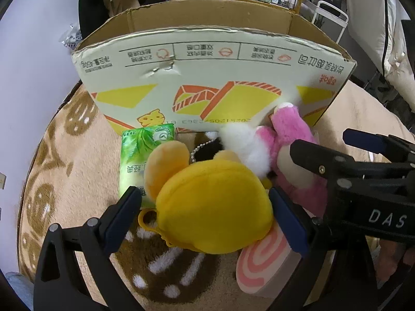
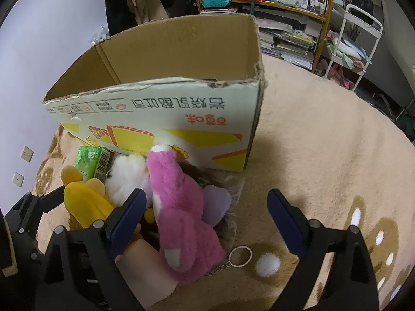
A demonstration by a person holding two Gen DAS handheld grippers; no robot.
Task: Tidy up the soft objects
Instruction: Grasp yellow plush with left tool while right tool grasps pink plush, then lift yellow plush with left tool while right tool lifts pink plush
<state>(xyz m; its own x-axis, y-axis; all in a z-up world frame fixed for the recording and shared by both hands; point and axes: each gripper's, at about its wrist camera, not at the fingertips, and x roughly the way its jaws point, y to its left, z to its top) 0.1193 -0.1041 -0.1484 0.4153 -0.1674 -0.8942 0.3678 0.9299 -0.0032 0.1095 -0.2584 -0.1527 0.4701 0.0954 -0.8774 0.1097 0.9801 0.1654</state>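
Note:
A pile of soft toys lies on the beige rug in front of an open cardboard box (image 1: 207, 59), which also shows in the right wrist view (image 2: 166, 108). My left gripper (image 1: 205, 215) is open, its blue pads on either side of a yellow plush (image 1: 212, 204), close to it or touching. A pink plush (image 1: 290, 129) and a white plush (image 1: 246, 142) lie behind it. My right gripper (image 2: 207, 223) is open and empty, with the pink plush (image 2: 181, 215) between its fingers. The right gripper also shows in the left wrist view (image 1: 345, 150).
A green tissue pack (image 1: 140, 153) leans by the box. A pink-and-white swirl cushion (image 1: 262, 264) lies under the yellow plush. A key ring (image 2: 240, 256) and a white pompom (image 2: 268, 265) lie on the rug (image 2: 324, 155). Shelves and a white trolley (image 2: 358, 41) stand behind.

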